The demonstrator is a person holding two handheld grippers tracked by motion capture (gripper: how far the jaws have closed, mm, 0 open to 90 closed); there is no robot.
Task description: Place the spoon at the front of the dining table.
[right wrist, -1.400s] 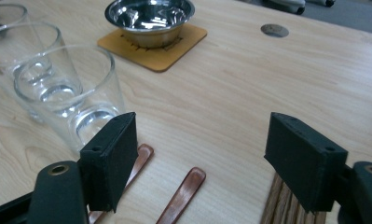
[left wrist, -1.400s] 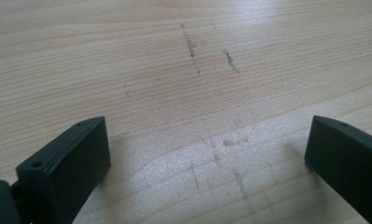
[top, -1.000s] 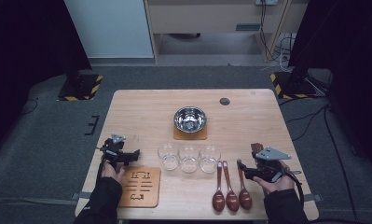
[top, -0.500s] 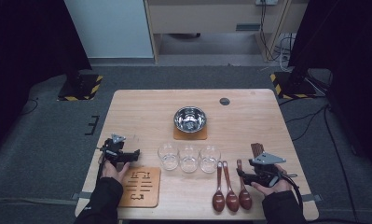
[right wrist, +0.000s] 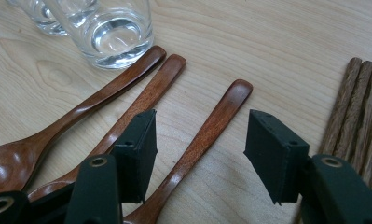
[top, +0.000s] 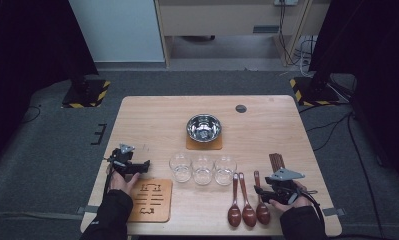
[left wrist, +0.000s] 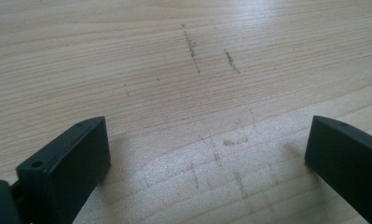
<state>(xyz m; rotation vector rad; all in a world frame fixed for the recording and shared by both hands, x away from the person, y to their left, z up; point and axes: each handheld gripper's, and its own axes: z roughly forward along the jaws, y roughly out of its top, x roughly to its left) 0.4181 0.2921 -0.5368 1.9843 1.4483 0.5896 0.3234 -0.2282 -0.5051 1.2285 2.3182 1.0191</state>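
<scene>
Three brown wooden spoons lie side by side near the table's front edge, bowls toward me. My right gripper is low over the rightmost spoon. Its jaws straddle that handle and have just been closing, but a gap still shows on each side of the handle, so it is open. The other two spoons lie to its left. My left gripper rests at the table's left with its jaws wide open over bare wood.
Three clear glasses stand in a row mid-table, one close to the spoon handles. A steel bowl sits on a coaster behind them. Dark chopsticks lie right of the spoons. A wooden trivet lies front left.
My right gripper has shifted slightly toward the rightmost spoon and its jaws look narrower. The left hand has not moved.
</scene>
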